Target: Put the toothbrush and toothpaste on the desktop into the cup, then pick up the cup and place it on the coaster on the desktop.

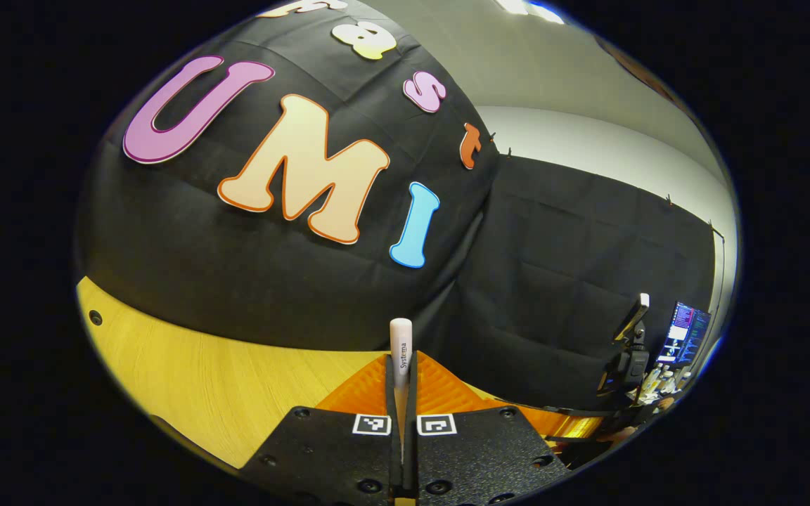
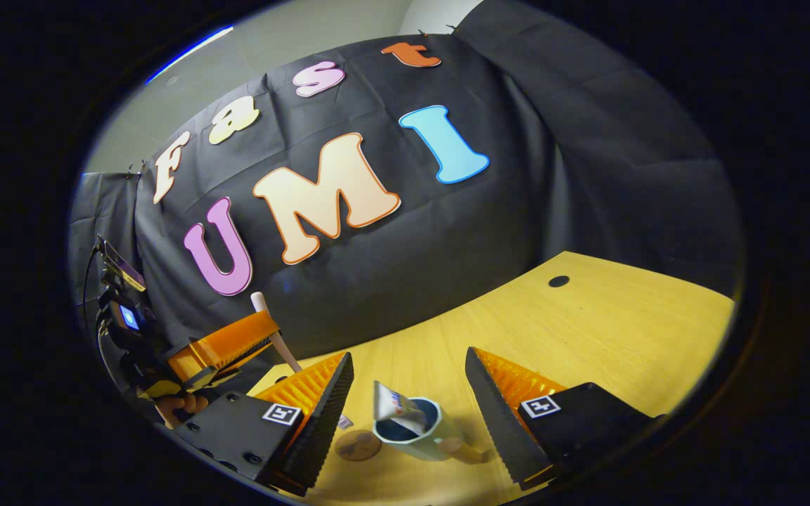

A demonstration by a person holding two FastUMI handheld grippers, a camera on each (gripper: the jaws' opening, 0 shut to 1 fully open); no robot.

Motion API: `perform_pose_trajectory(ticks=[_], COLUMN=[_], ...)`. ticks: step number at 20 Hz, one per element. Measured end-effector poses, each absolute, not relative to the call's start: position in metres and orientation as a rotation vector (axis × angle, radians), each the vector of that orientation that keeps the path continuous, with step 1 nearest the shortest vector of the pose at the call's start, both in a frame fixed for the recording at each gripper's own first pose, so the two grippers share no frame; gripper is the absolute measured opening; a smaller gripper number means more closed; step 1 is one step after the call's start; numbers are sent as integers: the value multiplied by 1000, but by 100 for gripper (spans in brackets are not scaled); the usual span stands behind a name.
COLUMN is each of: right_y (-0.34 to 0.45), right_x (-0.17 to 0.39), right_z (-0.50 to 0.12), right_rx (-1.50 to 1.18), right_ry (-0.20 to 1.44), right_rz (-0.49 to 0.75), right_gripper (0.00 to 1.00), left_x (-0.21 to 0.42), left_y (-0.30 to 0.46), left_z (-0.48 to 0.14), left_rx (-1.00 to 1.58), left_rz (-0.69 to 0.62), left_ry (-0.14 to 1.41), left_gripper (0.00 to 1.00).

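In the left gripper view my left gripper (image 1: 403, 404) is shut on a white toothbrush (image 1: 401, 348), whose handle end sticks up between the fingers. In the right gripper view my right gripper (image 2: 408, 393) stands open above the wooden desktop (image 2: 588, 330). Below it sits a pale blue cup (image 2: 415, 432) with a wooden handle, and the toothpaste tube (image 2: 394, 406) stands tilted inside the cup. A small round brown coaster (image 2: 357, 445) lies just left of the cup. The left gripper (image 2: 229, 344) hangs at the left, raised, with the toothbrush (image 2: 271, 330) in it.
A hand (image 2: 180, 407) holds the left gripper. A phone on a stand (image 1: 631, 330) and a lit screen (image 1: 686, 334) are past the desk's end. There is a dark hole (image 2: 558, 281) in the desktop at the far right.
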State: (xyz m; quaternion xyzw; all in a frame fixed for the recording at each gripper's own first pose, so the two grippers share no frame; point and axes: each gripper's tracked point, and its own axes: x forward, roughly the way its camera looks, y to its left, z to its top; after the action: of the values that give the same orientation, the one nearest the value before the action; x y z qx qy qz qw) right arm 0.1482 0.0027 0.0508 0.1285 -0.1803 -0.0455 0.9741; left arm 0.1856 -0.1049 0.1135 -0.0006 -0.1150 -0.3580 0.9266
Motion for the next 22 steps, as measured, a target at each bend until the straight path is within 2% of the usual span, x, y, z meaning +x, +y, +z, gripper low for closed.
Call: perform_pose_trajectory(ticks=[12,17,18,19,20,21,22], right_y=[-37,-39,-40,-41,-40,-39,-38], right_x=[123,124,125,125,126,127,128], right_z=[14,11,11,11,11,11,10], right_rx=[274,267,265,263,262,260,255], right_ry=[-325,-305,-304,-301,-296,-290,-284], right_rz=[-195,-189,-188,-187,-183,-179,-174], right_gripper=[97,98,98,97,97,97,97], left_x=[215,210,209,208,209,208,208], left_y=[-130,-134,-133,-131,-129,-126,-123], left_z=[55,33,30,29,29,29,29], left_rx=[55,22,14,8,8,13,15], left_rz=[-792,-827,-828,-827,-817,-810,-803], left_ry=[-149,-88,-79,-71,-66,-63,-63], left_gripper=[0,7,2,18,18,38,51])
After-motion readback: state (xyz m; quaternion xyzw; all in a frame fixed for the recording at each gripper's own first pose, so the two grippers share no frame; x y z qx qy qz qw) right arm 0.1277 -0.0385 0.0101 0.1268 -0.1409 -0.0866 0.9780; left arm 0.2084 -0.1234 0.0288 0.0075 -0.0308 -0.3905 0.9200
